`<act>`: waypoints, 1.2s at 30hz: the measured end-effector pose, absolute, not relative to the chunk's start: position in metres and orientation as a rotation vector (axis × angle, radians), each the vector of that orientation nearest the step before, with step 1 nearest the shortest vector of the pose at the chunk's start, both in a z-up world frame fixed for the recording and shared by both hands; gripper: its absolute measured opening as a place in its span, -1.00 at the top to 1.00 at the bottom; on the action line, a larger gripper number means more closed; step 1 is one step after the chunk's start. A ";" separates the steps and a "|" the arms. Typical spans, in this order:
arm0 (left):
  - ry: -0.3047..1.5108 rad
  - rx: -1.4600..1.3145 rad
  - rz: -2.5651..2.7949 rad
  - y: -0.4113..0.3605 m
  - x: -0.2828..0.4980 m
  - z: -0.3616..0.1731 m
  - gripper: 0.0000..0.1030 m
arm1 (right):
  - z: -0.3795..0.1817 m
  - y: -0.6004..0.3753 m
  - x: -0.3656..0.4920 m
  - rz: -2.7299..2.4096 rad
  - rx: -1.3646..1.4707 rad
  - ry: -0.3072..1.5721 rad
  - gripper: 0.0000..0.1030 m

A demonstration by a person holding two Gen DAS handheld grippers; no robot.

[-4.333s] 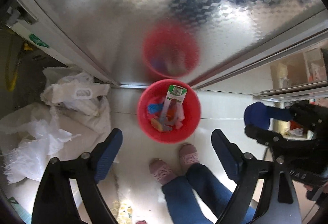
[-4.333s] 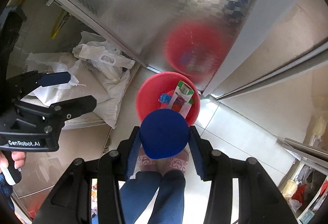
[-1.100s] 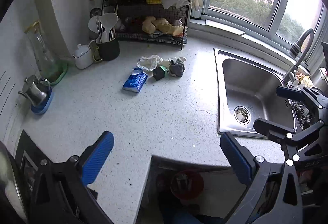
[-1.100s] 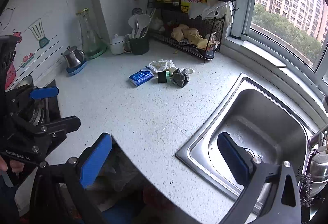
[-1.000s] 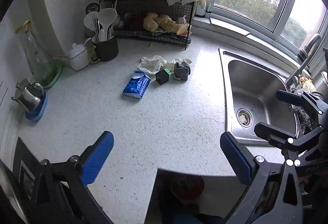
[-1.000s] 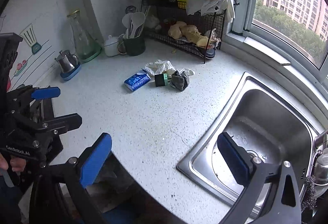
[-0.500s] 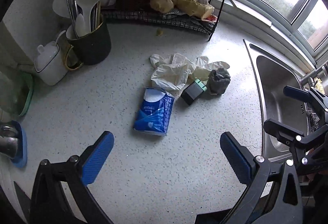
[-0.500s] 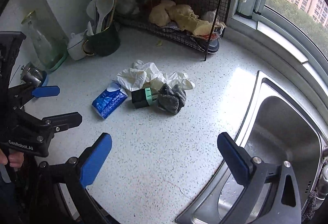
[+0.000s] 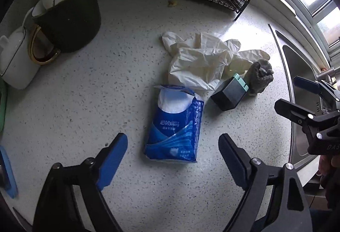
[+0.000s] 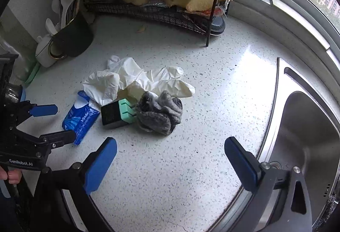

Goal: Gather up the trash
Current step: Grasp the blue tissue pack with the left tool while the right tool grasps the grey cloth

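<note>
Item: speckled white stone-look countertop (image 9: 119, 75), smooth, flecked grey.

Trash, clustered mid-counter:
- Blue glossy plastic tissue packet (image 9: 175, 123), flat and oblong, top flap torn open on white tissue; lies directly ahead of the left gripper (image 9: 173, 152), between the lines of its fingers but not pressed by them.
- Crumpled cream rubber gloves (image 9: 201, 58), thin and wrinkled, overlapping the packet's top edge; partly hidden under one another, count unclear.
- Small black box with a mint-green slotted end (image 9: 230, 94), lying on its side, touching the gloves and the rag.
- Grey knitted rag (image 10: 159, 114), bunched, fuzzy, just beside the box.

Grippers: left, blue-padded black fingers apart, having just narrowed somewhat, nothing pinched. Right gripper (image 10: 170, 159), jaws spread wide, empty, above bare counter near the rag.

Surroundings: dark mug with gold handle (image 9: 70, 19) holding white spoons, top cut off; white ceramic pot (image 9: 16, 62), partly out of frame; black wire rack (image 10: 161, 9) bearing tan lumpy roots; stainless steel sink (image 10: 308, 147), brushed, cut off at the edge.
</note>
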State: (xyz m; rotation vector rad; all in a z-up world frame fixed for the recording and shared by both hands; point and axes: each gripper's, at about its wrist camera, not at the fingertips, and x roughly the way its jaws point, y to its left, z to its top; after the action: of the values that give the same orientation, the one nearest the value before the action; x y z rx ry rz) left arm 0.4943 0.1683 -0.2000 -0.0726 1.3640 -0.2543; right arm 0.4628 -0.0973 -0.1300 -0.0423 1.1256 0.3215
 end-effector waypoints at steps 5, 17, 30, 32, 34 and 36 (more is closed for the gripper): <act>1.383 -0.044 -0.281 0.162 0.498 -0.209 -0.34 | -0.138 -0.102 0.477 0.300 0.007 1.151 -0.87; 1.384 -0.061 -0.308 0.168 0.493 -0.208 0.32 | -0.137 -0.095 0.503 0.294 0.015 1.185 -0.68; 1.346 -0.051 -0.275 0.174 0.489 -0.185 0.33 | -0.150 -0.069 0.512 0.338 -0.031 1.215 0.19; 1.341 -0.048 -0.272 0.170 0.488 -0.182 0.33 | -0.148 -0.069 0.504 0.342 -0.040 1.217 0.22; 1.332 -0.053 -0.273 0.169 0.484 -0.177 0.33 | -0.146 -0.070 0.497 0.354 -0.034 1.226 0.23; 1.323 -0.058 -0.270 0.168 0.478 -0.172 0.33 | -0.144 -0.073 0.488 0.365 -0.031 1.224 0.23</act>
State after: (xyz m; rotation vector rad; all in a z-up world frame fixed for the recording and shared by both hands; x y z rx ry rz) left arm 0.4779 0.1678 -0.1717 -0.0578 1.3229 -0.2705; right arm 0.4883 -0.0732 -0.1443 -0.0307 1.2242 0.3649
